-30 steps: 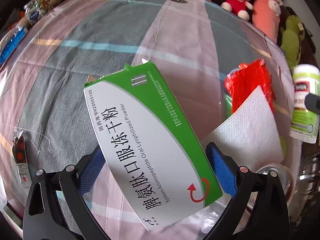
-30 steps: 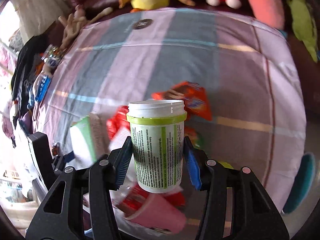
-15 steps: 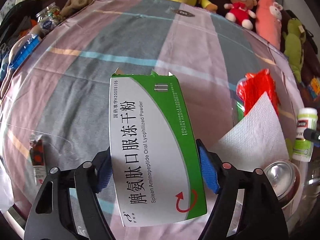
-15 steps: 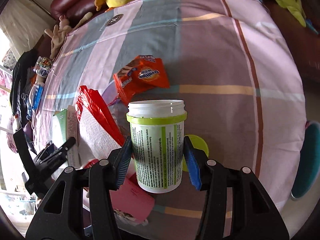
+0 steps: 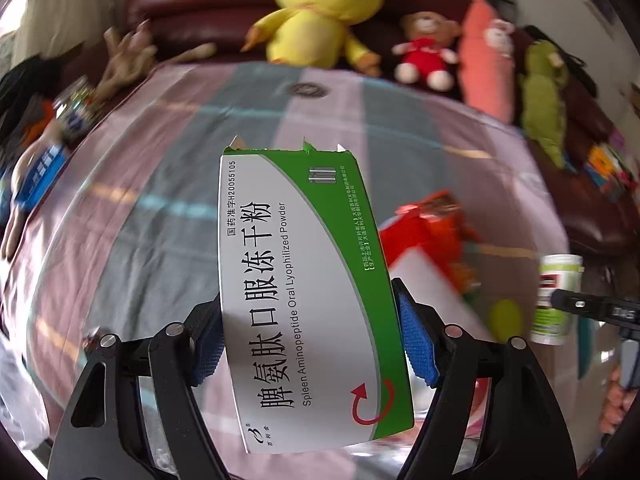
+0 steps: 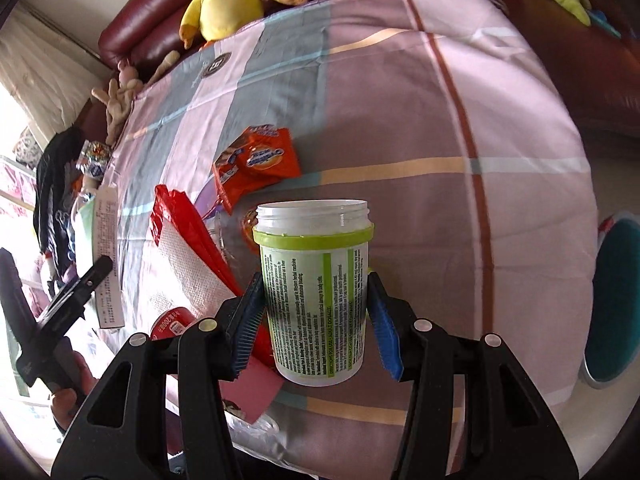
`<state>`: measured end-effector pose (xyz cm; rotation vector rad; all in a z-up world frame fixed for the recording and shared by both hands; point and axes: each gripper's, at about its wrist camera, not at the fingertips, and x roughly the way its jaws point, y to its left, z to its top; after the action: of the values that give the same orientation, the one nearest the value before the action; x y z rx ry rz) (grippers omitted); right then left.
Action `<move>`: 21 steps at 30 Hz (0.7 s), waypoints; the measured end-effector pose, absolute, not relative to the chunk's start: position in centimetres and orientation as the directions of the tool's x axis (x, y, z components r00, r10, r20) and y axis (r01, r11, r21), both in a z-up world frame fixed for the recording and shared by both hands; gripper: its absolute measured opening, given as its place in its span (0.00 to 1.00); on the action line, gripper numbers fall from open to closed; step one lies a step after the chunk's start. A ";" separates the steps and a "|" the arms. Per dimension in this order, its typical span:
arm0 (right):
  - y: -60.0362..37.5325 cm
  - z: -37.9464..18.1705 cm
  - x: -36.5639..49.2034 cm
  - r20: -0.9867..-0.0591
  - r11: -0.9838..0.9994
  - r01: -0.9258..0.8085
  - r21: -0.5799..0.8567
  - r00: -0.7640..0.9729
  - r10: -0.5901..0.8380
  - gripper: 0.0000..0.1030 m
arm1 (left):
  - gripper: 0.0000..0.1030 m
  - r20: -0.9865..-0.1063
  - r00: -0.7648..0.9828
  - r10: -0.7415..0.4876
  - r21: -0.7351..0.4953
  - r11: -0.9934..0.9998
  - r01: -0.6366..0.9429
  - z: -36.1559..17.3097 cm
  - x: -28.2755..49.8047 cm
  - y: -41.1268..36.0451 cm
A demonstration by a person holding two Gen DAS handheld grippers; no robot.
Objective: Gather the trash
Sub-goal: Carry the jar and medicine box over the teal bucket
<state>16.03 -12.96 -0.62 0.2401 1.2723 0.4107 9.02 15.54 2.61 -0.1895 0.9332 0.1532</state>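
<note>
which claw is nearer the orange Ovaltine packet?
Right, as a judgement. The right claw, shut on the lidless supplement jar, sits just short of the Ovaltine packet. The left claw, holding the medicine box, is further left.

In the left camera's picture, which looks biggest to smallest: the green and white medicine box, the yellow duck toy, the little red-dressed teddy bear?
As they appear in that view:
1. Medicine box, though it is held right at the lens, so nearness inflates it.
2. Yellow duck toy.
3. Red-dressed teddy bear.
The duck could well be larger than the box in reality.
</note>
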 end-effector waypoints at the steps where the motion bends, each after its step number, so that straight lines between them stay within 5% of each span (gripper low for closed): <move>1: -13.5 -0.4 15.9 -0.870 0.903 -0.156 0.401 0.245 0.428 0.47 | 0.73 -0.803 0.595 0.038 -0.097 0.977 -0.192 3.1 9.2 14.7; 21: -36.0 1.5 10.9 -0.800 0.856 0.166 0.489 0.477 0.365 0.47 | 0.73 -0.809 0.516 -0.284 -0.102 0.930 0.352 5.1 14.5 -12.4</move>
<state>10.94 -35.97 1.47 0.5567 1.0821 0.1294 14.52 -12.40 5.14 0.0780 0.9558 -0.3821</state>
